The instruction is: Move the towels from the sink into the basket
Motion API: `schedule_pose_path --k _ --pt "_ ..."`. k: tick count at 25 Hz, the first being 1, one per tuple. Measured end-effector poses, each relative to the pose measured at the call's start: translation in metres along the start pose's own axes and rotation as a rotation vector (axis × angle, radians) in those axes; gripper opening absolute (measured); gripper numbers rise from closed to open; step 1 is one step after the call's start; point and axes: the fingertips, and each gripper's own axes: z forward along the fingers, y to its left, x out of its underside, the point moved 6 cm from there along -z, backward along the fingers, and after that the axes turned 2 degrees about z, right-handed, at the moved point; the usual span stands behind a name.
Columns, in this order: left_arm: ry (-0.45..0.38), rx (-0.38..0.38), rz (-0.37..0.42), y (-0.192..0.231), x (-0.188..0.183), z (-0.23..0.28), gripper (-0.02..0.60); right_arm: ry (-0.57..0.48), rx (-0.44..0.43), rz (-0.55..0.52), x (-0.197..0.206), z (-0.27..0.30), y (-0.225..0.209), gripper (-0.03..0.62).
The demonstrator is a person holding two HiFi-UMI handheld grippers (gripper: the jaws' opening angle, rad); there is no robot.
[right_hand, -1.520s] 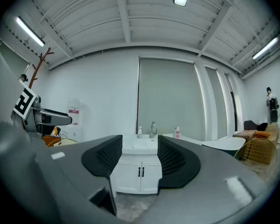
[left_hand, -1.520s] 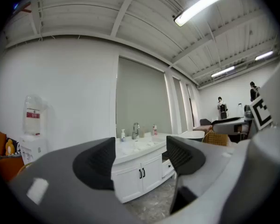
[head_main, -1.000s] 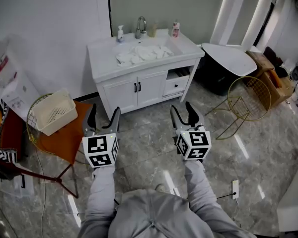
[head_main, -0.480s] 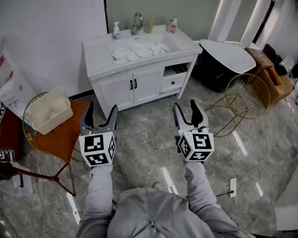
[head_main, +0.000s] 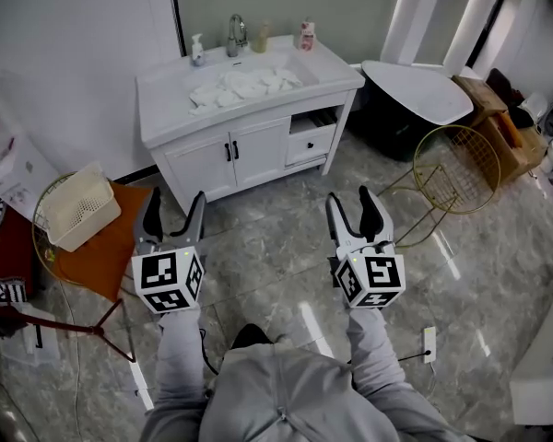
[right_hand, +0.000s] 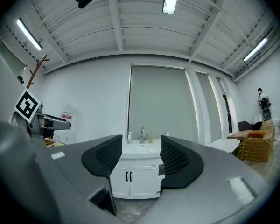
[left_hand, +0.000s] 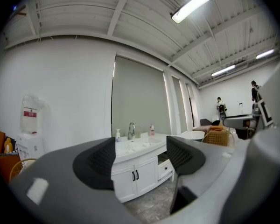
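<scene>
Right now both sets of jaws stand wide apart with nothing in them. We hold the left gripper (head_main: 173, 212) and the right gripper (head_main: 352, 210) out level above the floor (head_main: 267, 265), because we are too far off to grab anything. The towels (head_main: 240, 86) lie heaped in the sink (head_main: 293, 66) on the white worktop (head_main: 166, 109), well apart from us. The basket (head_main: 74, 212) sits on an orange stool (head_main: 111, 256) at our left, ready for them.

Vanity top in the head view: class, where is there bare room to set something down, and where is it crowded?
Bare: the strip of the vanity top left of the sink, and the corner right of it. Crowded: the sink holds towels; bottles flank the faucet behind.
</scene>
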Motion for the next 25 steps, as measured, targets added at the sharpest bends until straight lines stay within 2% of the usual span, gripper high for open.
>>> schedule_pose_path --k 5,11,25 --pt "0.019 0.026 -0.014 -0.013 0.008 0.03 0.371 0.014 0.003 0.015 0.009 0.016 -0.021 0.236" --pt "0.008 0.045 -0.006 -0.008 0.009 0.092 0.371 0.018 0.007 0.018 0.022 0.068 -0.04 0.236" --pt "0.04 0.117 0.036 0.06 0.011 0.295 0.371 0.015 0.006 0.016 0.036 0.274 -0.044 0.236"
